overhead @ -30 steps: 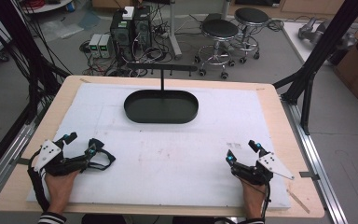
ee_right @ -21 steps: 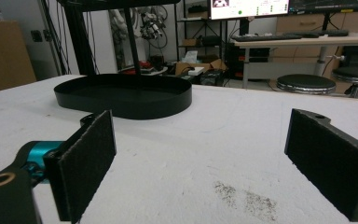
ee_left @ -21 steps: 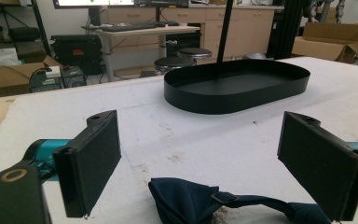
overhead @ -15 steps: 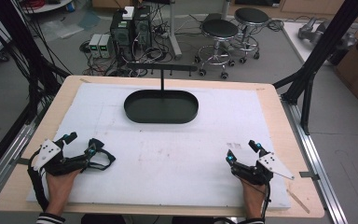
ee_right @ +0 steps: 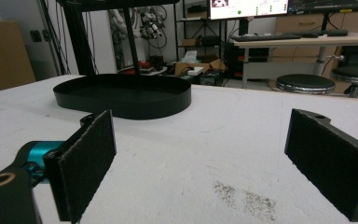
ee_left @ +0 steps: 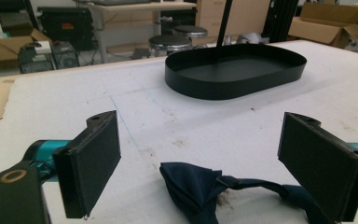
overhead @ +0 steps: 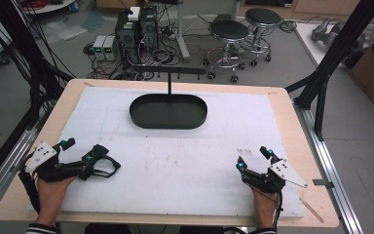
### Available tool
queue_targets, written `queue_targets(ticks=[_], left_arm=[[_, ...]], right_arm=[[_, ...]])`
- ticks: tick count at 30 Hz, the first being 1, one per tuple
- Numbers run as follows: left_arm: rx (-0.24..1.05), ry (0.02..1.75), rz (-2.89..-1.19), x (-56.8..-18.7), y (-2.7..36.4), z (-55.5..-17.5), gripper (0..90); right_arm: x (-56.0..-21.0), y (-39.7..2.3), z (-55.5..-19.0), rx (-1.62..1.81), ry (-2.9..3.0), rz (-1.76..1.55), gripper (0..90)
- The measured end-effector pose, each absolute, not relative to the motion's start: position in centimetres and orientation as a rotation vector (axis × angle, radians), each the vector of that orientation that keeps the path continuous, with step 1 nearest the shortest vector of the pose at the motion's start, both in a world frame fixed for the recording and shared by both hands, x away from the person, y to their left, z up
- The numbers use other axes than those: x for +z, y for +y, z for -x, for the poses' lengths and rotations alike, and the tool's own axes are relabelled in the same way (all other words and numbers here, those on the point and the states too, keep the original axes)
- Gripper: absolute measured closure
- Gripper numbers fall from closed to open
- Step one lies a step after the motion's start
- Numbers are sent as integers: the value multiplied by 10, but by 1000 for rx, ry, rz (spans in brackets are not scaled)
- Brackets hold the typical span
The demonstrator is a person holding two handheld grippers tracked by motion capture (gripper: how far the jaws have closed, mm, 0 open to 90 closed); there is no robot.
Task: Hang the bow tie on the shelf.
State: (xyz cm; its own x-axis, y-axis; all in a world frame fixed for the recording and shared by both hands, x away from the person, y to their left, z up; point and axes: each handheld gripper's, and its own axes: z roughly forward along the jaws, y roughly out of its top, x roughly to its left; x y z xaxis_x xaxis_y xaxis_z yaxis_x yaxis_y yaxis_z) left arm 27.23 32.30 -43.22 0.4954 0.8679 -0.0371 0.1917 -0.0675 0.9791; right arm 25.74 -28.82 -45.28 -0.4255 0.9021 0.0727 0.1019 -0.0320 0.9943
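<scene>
The work looks barely begun. A dark blue bow tie (ee_left: 205, 186) lies flat on the white desk (overhead: 185, 170) at the person's near left, its knot and strap between the two black jaws of the left claw (overhead: 97, 163), which stand spread wide on either side of it. From the left gripper view the pads do not touch the cloth, though the lower part of the tie runs out of frame, so contact there cannot be ruled out. Nothing is pinched or lifted yet.

The right claw (overhead: 253, 160) rests at the near right of the desk, its jaws also spread wide with only bare white surface between them, well apart from the tie.

The black oval tray (overhead: 168, 113) with its upright T-shaped stand sits at the far middle of the desk, with nothing in it. If the tie is meant for that tray or its bar, then gripping, lifting and carrying are all left to do.
</scene>
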Motion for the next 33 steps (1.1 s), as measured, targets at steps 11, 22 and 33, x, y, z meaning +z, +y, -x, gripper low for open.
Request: queue_targets(ticks=[11,22,33], left_arm=[[685,980,-1674,-409,333,-268,135],[568,1024,-1885,-397,327,-277,140],[433,1096,-2081,-397,320,-292,166]], right_arm=[[-453,-288,-258,1518,1580,-1068,78],[-453,-288,-258,1521,1580,-1070,77],[-453,-288,-258,1520,1581,-1070,77]])
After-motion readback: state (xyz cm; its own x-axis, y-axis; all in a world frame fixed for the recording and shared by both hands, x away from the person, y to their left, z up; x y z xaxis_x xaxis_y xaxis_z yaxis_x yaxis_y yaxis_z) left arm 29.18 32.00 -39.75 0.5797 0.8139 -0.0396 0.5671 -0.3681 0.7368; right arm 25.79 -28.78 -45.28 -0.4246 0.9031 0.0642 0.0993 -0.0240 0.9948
